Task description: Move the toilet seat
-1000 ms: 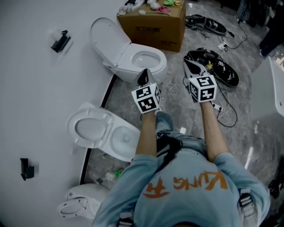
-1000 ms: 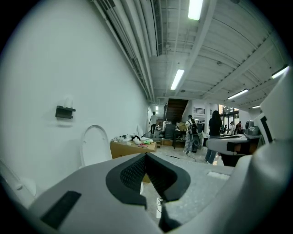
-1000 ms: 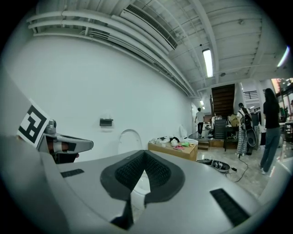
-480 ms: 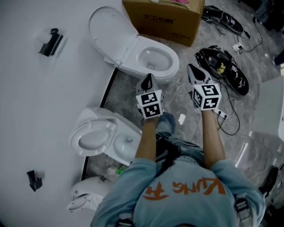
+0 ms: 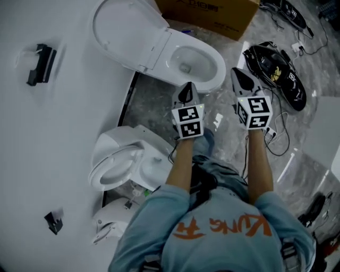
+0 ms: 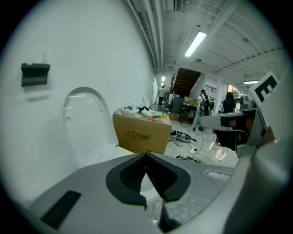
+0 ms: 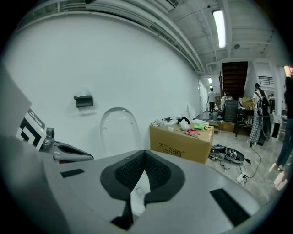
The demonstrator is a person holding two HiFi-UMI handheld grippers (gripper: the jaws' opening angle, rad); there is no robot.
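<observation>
Plainly found both sets of fingers closed and empty: left gripper (image 5: 186, 89) with its black pads meeting tip to tip, right gripper (image 5: 238, 74) the same, nothing caught between either pair. Held out side by side over the grey floor (image 5: 154, 106), left gripper just short of the front rim of the white toilet (image 5: 210, 74), right gripper apart from it, near a black bag (image 5: 276, 74) and loose cables. Saw the toilet seat (image 5: 125, 29) raised, leaning back toward the white wall (image 5: 53, 133) behind the open bowl. Noted a cardboard box (image 5: 212, 13) on the floor just beyond that toilet, and a second toilet (image 5: 127, 159) at the foot of the wall, beside the person's left arm.
</observation>
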